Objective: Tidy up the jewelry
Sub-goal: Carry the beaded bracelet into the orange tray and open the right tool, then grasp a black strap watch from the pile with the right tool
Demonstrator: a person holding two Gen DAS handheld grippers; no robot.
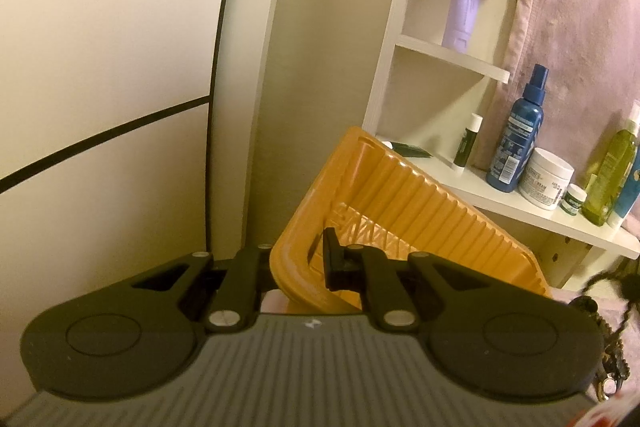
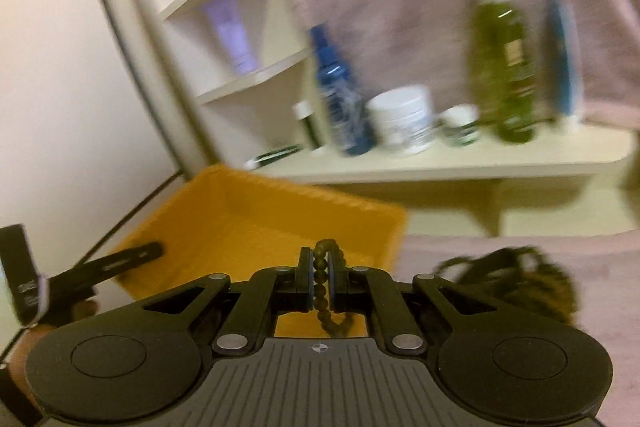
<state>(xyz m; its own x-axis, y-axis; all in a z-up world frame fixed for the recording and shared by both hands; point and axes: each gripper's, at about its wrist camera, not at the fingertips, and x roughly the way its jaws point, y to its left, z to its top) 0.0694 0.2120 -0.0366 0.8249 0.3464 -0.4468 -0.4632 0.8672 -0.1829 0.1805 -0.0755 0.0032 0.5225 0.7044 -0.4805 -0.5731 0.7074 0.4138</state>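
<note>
1. The left gripper (image 1: 310, 259) has its jaws clamped on the near rim of the orange tray (image 1: 404, 195), holding it tipped up so the ribbed inside faces the right side of the scene. That looks deliberate — an angled tray is an easier target to drop things into, and it won't slide around on the soft pink blanket (image 2: 500, 327).

2. The right gripper (image 2: 320, 281) is squeezed nearly all the way shut on a beaded bracelet (image 2: 320, 279). The dark round beads run up between the pads, loop over the top and hang down below. It's pinched mid-strand, probably so it dangles instead of bunching up.

3. The bracelet sits just in front of the tray's near edge in the right wrist view, not yet inside it.

4. A tangled pile of other jewelry (image 2: 516, 279) lies on the blanket off to the right, well apart from the tray — so most of the sorting is likely still to come.

5. Far behind, the white shelf (image 2: 440, 163) carries bottles and jars, not part of the job as far as anyone can tell.
</note>
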